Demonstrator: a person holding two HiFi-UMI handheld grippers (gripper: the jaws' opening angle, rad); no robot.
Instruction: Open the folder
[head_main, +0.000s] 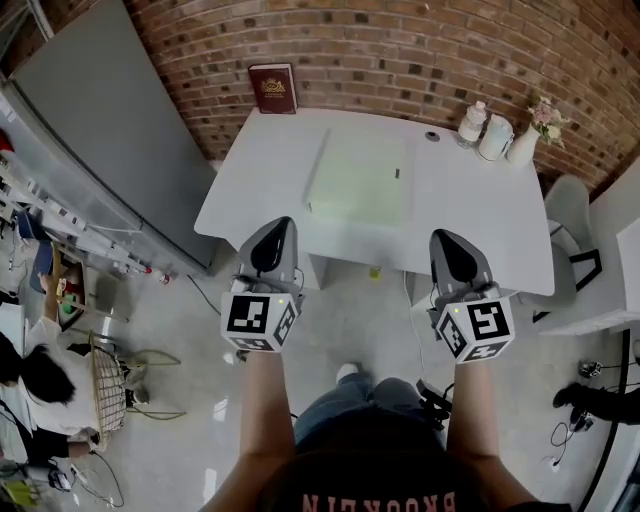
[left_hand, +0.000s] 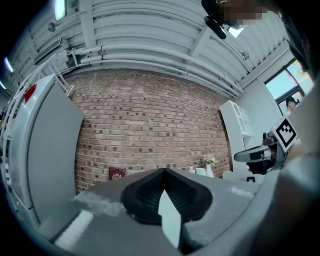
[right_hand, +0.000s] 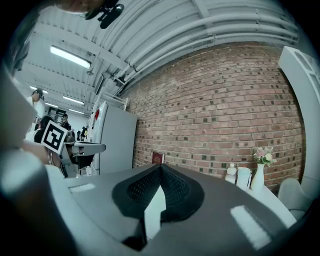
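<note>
Plainly, the folder (head_main: 360, 180) lies shut and flat on the table (head_main: 250, 190), ahead of and between the left gripper (head_main: 281, 224) and right gripper (head_main: 442, 237), both closed on nothing and seemingly about equally near its front corners.

- Head view: from above, short of the near edge of the white table (head_main: 270, 170), facing steeply down; the whole table lies ahead.
- Left gripper view: about table height, short of the table's near edge, facing level across it to the brick wall (left_hand: 150, 120) behind.
- Right gripper view: likewise, further toward the table's right.
- All three share the red book (head_main: 272, 88) at the table's far edge.
</note>
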